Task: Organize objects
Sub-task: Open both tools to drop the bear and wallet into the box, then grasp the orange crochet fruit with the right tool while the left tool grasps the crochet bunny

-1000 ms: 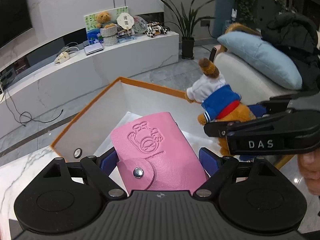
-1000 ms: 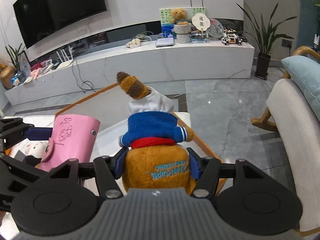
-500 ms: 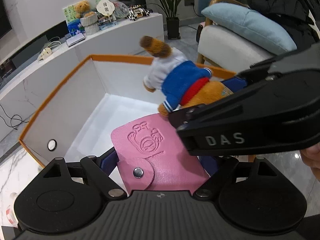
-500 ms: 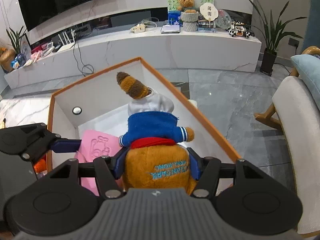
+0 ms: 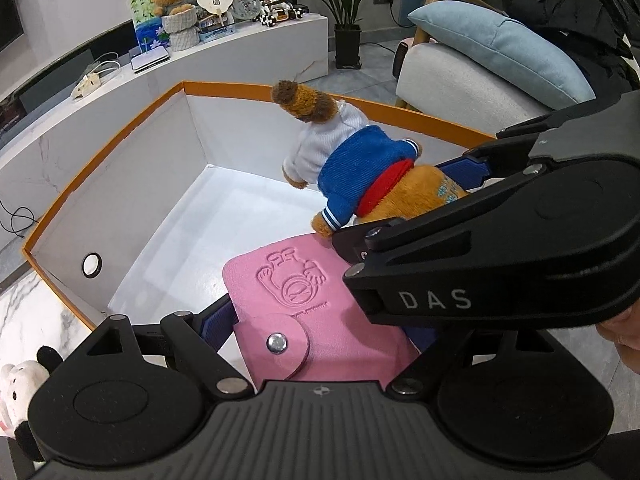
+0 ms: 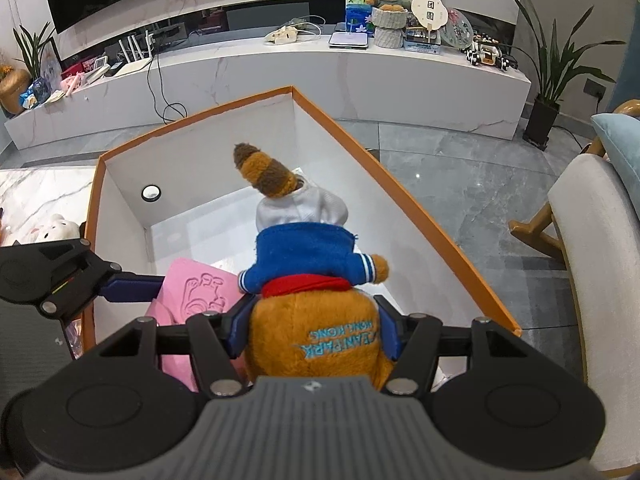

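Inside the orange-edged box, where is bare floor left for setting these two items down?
Bare white floor of the box runs from the far corner along the wall with the round hole. The near end is crowded by the pink wallet and plush toy.

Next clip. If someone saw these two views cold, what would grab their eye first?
Probably the brown plush toy in its blue and white top, clamped in the right gripper over the orange-rimmed white box. Beside it, the left gripper holds a pink snap wallet above the box's near end. A small white plush lies outside the box on the marble.
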Available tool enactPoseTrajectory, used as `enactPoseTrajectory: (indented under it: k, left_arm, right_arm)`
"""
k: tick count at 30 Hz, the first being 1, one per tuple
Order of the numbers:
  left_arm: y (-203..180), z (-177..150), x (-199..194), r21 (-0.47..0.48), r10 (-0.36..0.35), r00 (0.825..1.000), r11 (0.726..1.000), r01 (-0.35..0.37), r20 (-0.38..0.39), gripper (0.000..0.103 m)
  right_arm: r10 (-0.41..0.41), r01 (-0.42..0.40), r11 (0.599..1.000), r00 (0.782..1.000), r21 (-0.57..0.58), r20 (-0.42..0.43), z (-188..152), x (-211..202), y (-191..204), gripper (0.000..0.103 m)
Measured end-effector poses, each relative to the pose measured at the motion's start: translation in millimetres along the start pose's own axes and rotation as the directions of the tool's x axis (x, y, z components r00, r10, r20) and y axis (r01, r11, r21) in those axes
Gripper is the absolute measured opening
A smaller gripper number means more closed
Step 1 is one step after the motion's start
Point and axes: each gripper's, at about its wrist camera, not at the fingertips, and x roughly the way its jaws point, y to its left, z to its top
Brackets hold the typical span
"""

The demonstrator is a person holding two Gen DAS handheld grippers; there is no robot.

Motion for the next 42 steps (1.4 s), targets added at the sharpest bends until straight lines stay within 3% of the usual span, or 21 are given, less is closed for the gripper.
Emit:
enactPoseTrajectory:
  k: [11, 18, 29, 36, 42]
  left_arm:
    - [1, 3, 2, -0.008, 0.001, 1.000, 1.000, -0.002, -0.015, 0.101]
    - [15, 7, -16, -0.109, -0.016, 0.997, 0.994, 0.024, 0.074, 0.100]
    - [32, 1, -43, -0.148, 0.007, 0.991, 0.989, 0.013, 0.137, 0.100]
    - [56, -13, -83, -0.190, 0.048, 0.969, 0.982, -0.001, 0.244, 0.100]
    - [85, -38, -107, -0.239, 0.106, 0.959, 0.970, -0.041, 0.264, 0.100]
  right_arm:
    - [-0.006, 0.006, 1.000, 1.000, 0.007, -0.007, -1, 1, 0, 0.068]
    - [-0.008, 0.007, 1.000, 1.000, 0.030, 0.027, 0, -7, -3, 0.071]
    - [0.013, -0.018, 0.998, 0.996, 0.055, 0.093, 7, -17, 2, 0.071]
    - [0.086, -0.100, 0.994, 0.965, 0.044, 0.248, 17, -40, 26, 0.071]
    - [0.133, -0.142, 0.990, 0.942, 0.008, 0.309, 19, -48, 49, 0.071]
